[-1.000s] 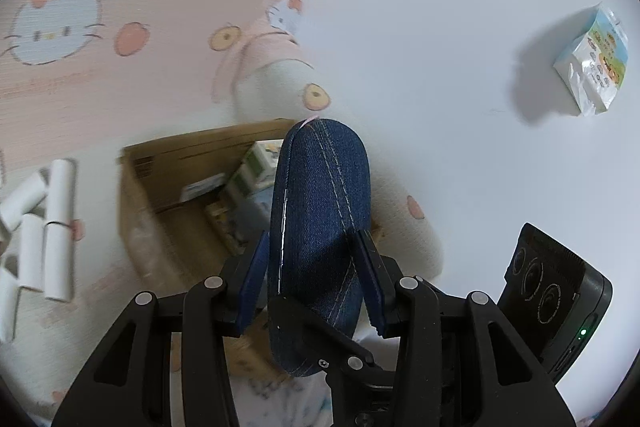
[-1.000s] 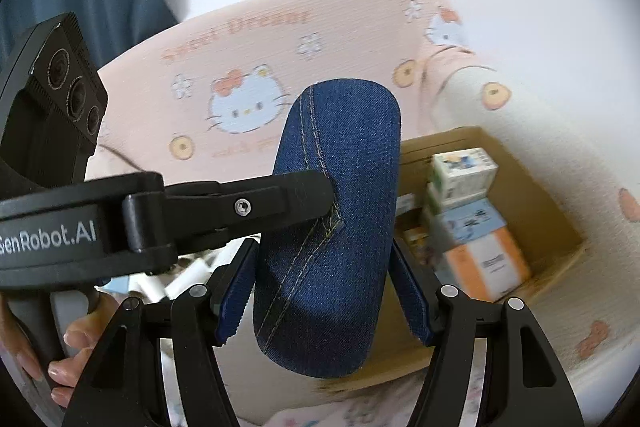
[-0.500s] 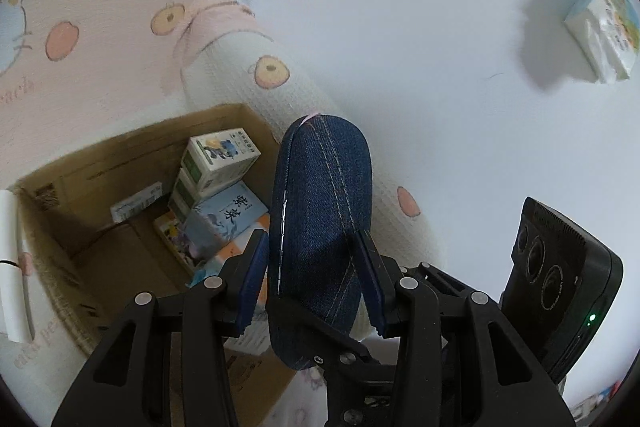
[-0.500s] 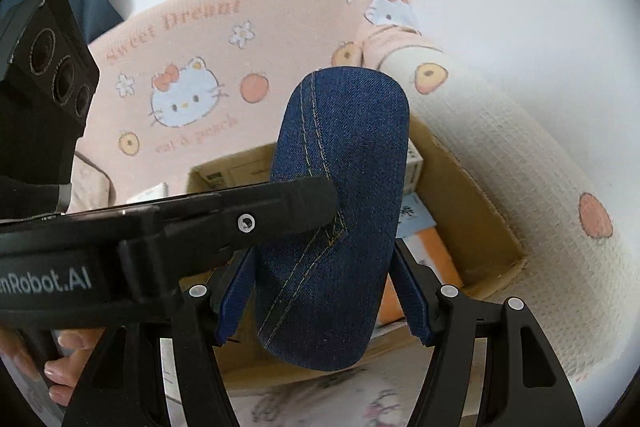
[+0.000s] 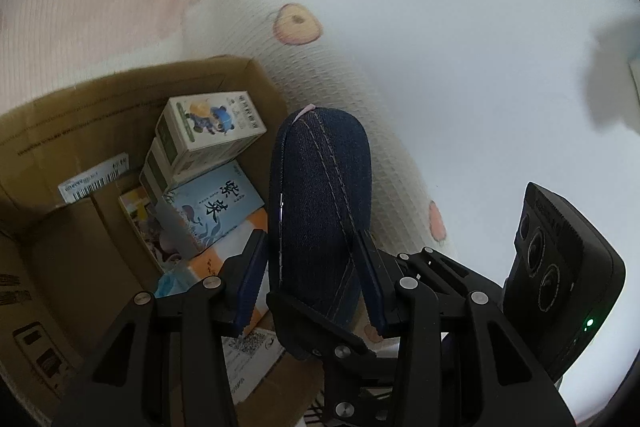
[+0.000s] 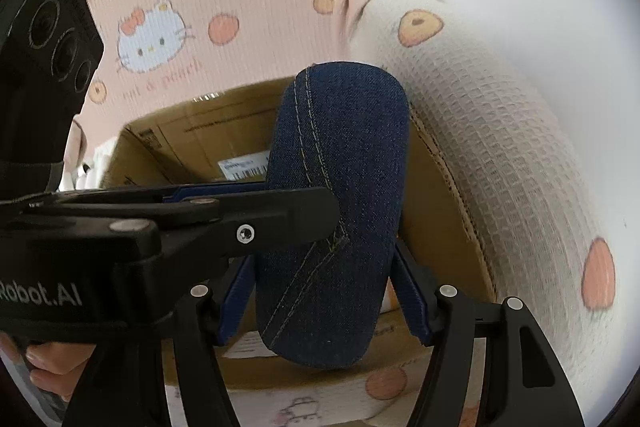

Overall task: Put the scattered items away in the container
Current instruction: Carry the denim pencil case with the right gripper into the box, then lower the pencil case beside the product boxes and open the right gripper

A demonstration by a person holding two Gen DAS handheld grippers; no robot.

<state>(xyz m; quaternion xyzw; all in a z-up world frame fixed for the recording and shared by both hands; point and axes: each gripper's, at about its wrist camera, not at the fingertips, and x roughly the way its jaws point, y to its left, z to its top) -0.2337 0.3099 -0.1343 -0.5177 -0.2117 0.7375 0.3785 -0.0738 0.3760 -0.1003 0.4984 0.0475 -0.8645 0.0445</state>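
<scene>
The blue-padded fingers [image 5: 370, 279] of the left gripper [image 5: 316, 281] are pressing on the two sides of a denim case [image 5: 320, 211], pinching its lower part while the rounded top is sticking up past them. In the right wrist view the fingers [image 6: 412, 291] of the right gripper [image 6: 324, 297] are clamping the same denim case [image 6: 336, 195] from either side — so both tools are holding one object at once, and the left gripper's black arm [image 6: 192, 227] is crossing in front of it from the left. A hand [image 6: 52, 367] is gripping that tool's handle at the lower left corner.

The case is hanging over a cardboard box [image 5: 100, 99], above its near right corner, not resting on anything inside. In the box a small white carton with a green and blue picture [image 5: 208, 131] is lying on top of another like it, a pale blue packet with dark characters [image 5: 212, 207] is leaning just below them, and an orange-and-white packet [image 5: 224, 259] is showing beside the left finger. A white barcode label [image 5: 94, 179] is stuck to the inner wall.

The box is sitting on a pink and cream blanket printed with cartoon cats and peaches [image 6: 168, 27], whose rolled cream edge [image 6: 500, 163] is curving along the box's right side — beyond it a plain white surface [image 5: 460, 47] is showing.
</scene>
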